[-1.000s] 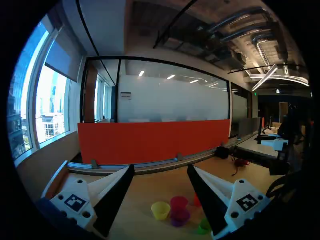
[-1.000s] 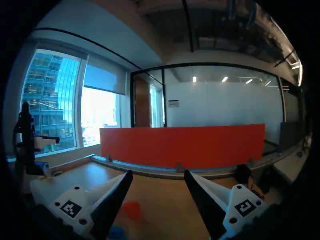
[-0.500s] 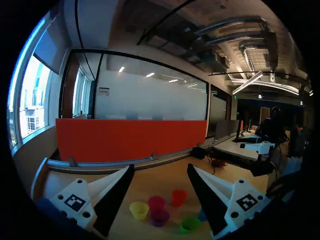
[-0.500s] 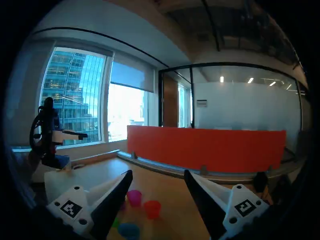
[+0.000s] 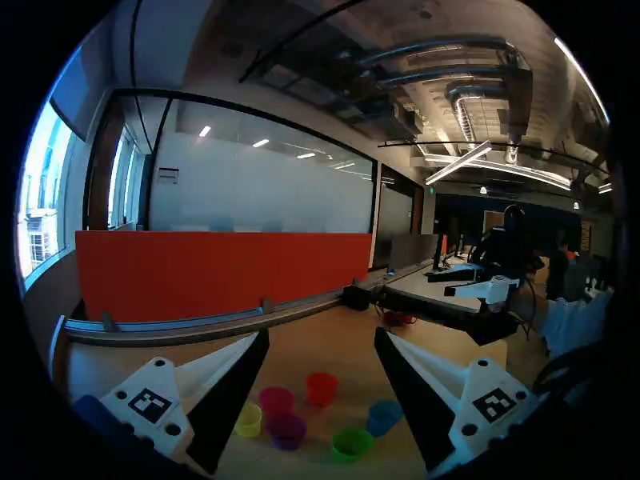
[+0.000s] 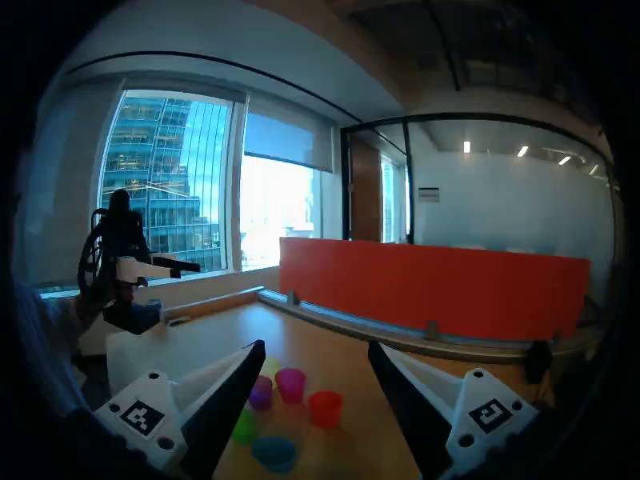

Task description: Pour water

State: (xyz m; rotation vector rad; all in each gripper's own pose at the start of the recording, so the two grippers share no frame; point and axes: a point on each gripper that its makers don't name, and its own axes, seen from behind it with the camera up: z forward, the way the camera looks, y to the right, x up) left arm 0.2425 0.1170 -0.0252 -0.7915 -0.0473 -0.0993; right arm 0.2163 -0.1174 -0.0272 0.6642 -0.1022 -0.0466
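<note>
Hovering above a wooden table (image 5: 336, 364), the left gripper (image 5: 320, 334) has its two fingers spread wide with nothing between them, and the right gripper (image 6: 314, 346) is spread just as wide and holds nothing either. Six small plastic cups stand upright in a loose cluster on the table, low between the fingers in both views. In the left gripper view a red cup (image 5: 322, 388) and a pink cup (image 5: 276, 398) stand farthest back, a yellow cup (image 5: 249, 418) sits beside the left finger, a purple cup (image 5: 286, 430) is just in front of the pink one, and a green cup (image 5: 352, 444) and a blue cup (image 5: 384, 416) lie toward the right finger. No cup touches a finger, and whether any holds water cannot be told. Behind the table runs an orange partition (image 5: 224, 268) — beyond it, a glass wall. In the right gripper view the left gripper shows at far left, held by a hand (image 6: 80, 308) in front of bright windows (image 6: 200, 208)
</note>
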